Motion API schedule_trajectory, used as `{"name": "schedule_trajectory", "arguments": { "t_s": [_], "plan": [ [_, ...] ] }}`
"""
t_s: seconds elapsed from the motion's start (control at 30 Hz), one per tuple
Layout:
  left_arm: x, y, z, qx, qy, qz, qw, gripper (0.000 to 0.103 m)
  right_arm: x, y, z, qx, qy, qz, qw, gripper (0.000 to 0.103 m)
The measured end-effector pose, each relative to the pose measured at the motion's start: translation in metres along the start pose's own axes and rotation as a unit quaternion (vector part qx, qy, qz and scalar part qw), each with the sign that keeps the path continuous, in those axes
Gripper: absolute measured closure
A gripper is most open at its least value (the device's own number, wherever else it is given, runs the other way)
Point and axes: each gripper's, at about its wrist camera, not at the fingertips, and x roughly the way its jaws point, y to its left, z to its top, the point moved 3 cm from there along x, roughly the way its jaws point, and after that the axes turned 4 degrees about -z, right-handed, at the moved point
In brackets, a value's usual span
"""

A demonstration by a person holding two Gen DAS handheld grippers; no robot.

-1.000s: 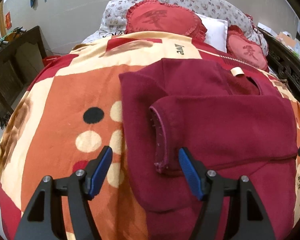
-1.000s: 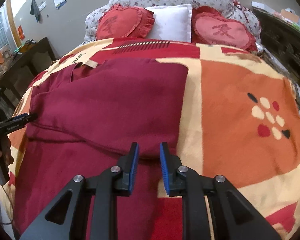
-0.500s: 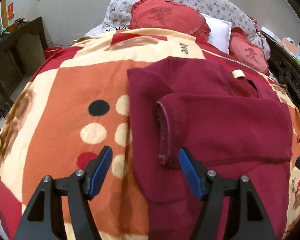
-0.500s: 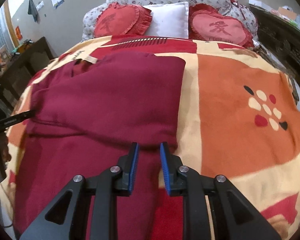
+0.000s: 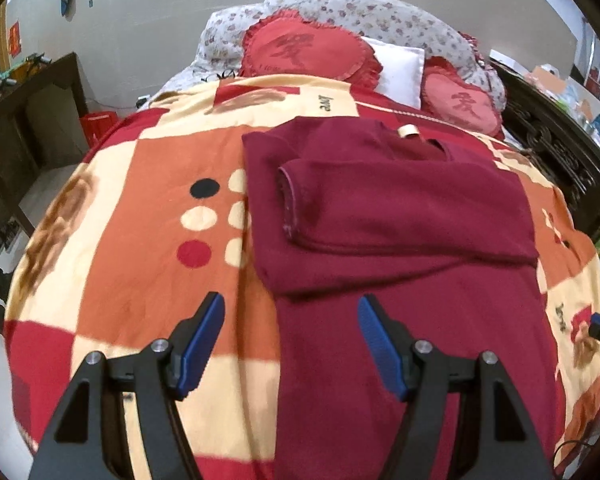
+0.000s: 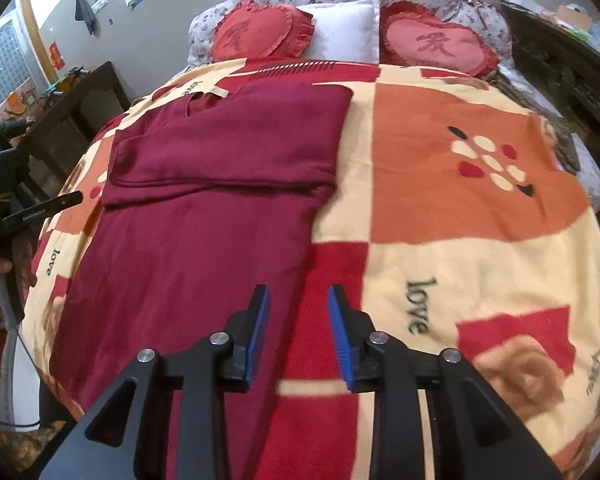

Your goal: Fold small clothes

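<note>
With both our left gripper [image 5: 290, 340] and right gripper [image 6: 296, 330] spread and empty near the maroon sweater's [image 5: 400, 216] hem on the bed's blanket [image 5: 140, 216], we risk dislodging its folded sleeves.

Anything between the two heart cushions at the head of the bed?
Yes: a white pillow sits between the left heart cushion and the right heart cushion, clearest in the right wrist view.

Both grippers have pulled back from the folded maroon fleece garment [image 5: 400, 216]. The right gripper [image 6: 298, 334], nearly closed 1 second ago, now stands parted, apparently clear of the fabric. The left gripper [image 5: 290, 340] now sits short of the folded sleeve.
</note>
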Motion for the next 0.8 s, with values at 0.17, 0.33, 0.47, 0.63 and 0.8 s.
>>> {"name": "schedule_trajectory", "arguments": {
  "t_s": [0.17, 0.33, 0.47, 0.63, 0.8],
  "plan": [
    [-0.026, -0.006, -0.024, 0.011, -0.008, -0.002, 0.9999, 0.025, -0.007, 0.003, -0.024, -0.004, 0.006, 0.009, 1.000, 0.048],
    [-0.031, -0.009, -0.040, 0.028, -0.005, 0.012, 0.9995, 0.025, -0.003, 0.004, -0.038, 0.017, 0.006, 0.023, 1.000, 0.048],
    [-0.030, -0.007, -0.050, 0.019, 0.001, 0.004, 0.9998, 0.025, 0.001, 0.007, -0.044, 0.029, 0.002, 0.032, 0.999, 0.048],
    [-0.024, -0.001, -0.063, -0.013, 0.024, -0.019, 0.9995, 0.017, 0.008, 0.014, -0.050, 0.024, 0.007, 0.029, 0.999, 0.046],
    [-0.021, 0.011, -0.084, -0.050, 0.044, -0.041, 0.9969, 0.017, 0.013, 0.014, -0.060, 0.029, 0.013, 0.045, 0.998, 0.041]
  ]
}}
